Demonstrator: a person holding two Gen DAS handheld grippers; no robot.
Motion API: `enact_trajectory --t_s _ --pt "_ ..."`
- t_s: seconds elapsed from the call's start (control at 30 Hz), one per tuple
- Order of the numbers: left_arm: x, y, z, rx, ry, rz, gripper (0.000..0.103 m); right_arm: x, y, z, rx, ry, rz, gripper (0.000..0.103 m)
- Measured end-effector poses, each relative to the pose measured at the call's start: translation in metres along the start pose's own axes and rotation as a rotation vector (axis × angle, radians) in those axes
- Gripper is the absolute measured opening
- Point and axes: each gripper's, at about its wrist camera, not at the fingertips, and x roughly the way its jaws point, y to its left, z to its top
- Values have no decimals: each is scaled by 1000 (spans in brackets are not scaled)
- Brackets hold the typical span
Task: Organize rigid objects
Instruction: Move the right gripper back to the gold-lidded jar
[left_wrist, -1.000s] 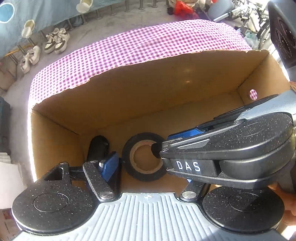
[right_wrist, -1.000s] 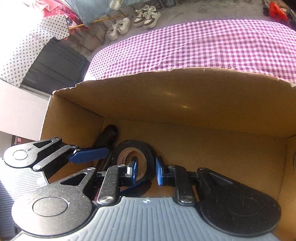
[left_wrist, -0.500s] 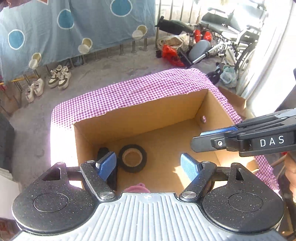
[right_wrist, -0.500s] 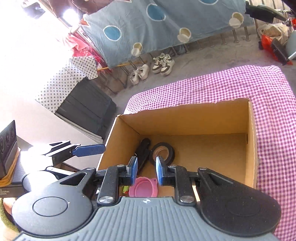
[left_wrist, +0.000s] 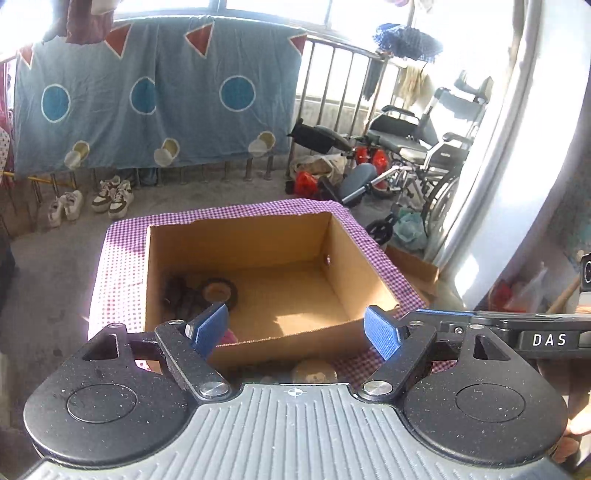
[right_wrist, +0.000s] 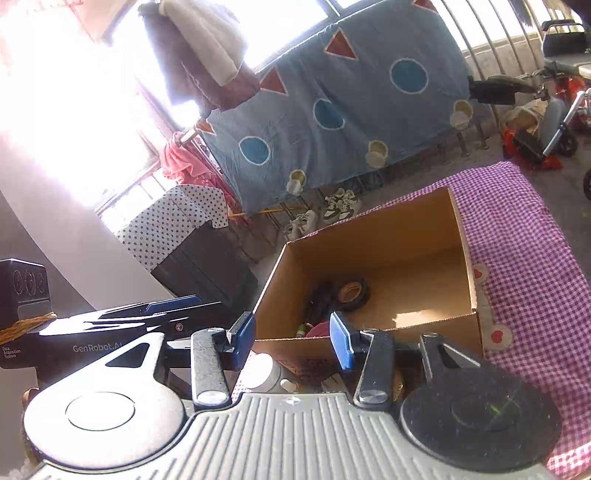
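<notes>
An open cardboard box (left_wrist: 240, 243) stands on a purple checked cloth (left_wrist: 122, 266). In its left part lie a black tape roll (left_wrist: 219, 290), a dark tool (left_wrist: 177, 291) and a pink item (left_wrist: 229, 336). My left gripper (left_wrist: 295, 328) hovers above the box's near edge. Its jaws are opening and nothing is between them. In the right wrist view the box (right_wrist: 369, 243) holds the tape roll (right_wrist: 352, 291) and the tool (right_wrist: 321, 299). My right gripper (right_wrist: 291, 338) hangs before the box's near wall, also opening with nothing between its jaws.
A white round lid (right_wrist: 260, 371) and a beige round thing (left_wrist: 314, 371) lie on the cloth in front of the box. Beyond the table are shoes (left_wrist: 110, 194), a hanging blue sheet (left_wrist: 147, 103), a wheelchair (left_wrist: 424, 147) and a dark cabinet (right_wrist: 207, 266).
Both grippers have drawn back and risen out of the box, which now looks smaller and farther off. The right jaws have parted. The tape roll stays in the box.
</notes>
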Motion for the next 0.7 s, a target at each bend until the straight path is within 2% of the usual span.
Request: enact_trajectory --t_s 0.13,0.27,0.57,0.7 --pt "-3 -5 -28 -51 28 -34 81 -3 -4 -32 36 11 5 47" --pt "-2 -7 -44 -64 38 -37 81 -3 -7 -54 48 28 -18 47" --pt "6 -8 -74 -73 35 13 81 9 -11 -70 43 57 -60 47" --pt "15 -10 -92 -96 44 67 81 14 -22 -71 46 59 -89 47"
